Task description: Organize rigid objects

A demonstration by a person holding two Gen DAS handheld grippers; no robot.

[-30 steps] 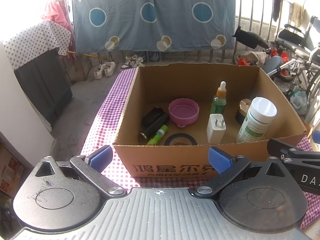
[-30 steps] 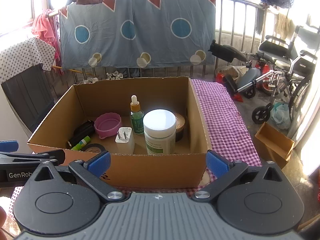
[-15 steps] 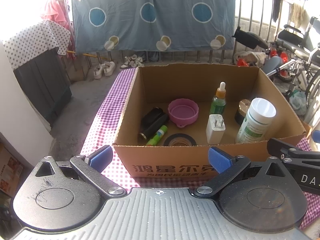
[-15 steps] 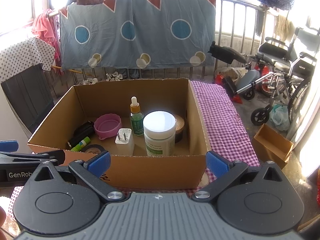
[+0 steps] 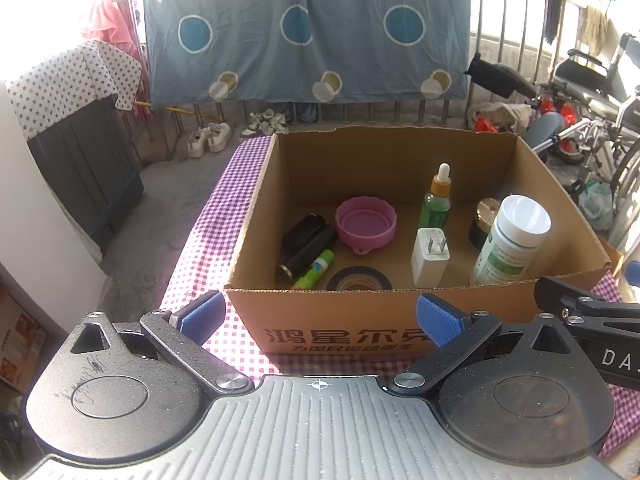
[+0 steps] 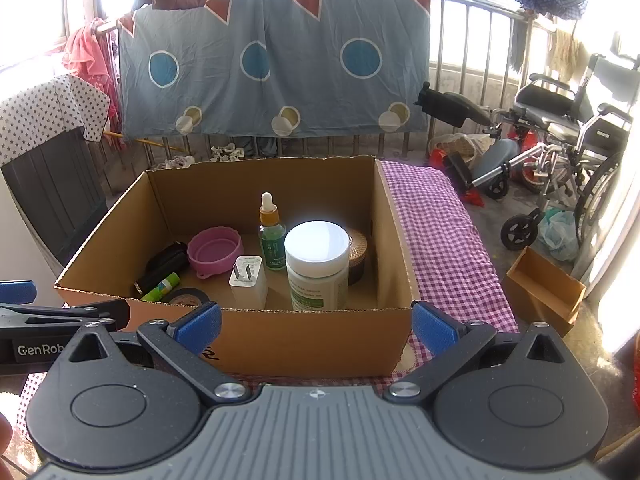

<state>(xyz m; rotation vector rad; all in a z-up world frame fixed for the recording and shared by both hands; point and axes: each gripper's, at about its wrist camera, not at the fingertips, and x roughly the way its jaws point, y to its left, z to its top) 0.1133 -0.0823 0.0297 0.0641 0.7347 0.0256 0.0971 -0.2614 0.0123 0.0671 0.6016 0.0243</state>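
While our left gripper (image 5: 318, 316) and right gripper (image 6: 316, 326) hover empty with fingers spread, the cardboard box (image 5: 400, 320) fills mid-frame on the desk (image 6: 440, 232).

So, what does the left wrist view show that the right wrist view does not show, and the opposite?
Only the left wrist view shows the printed characters on the box front and two pairs of pale shoes by the railing. Only the right wrist view shows the small open cardboard box on the floor and the checkered cloth right of the box. Both show the cardboard box holding the pink bowl, dropper bottle, white charger and white-capped bottle, with the left gripper and right gripper open.
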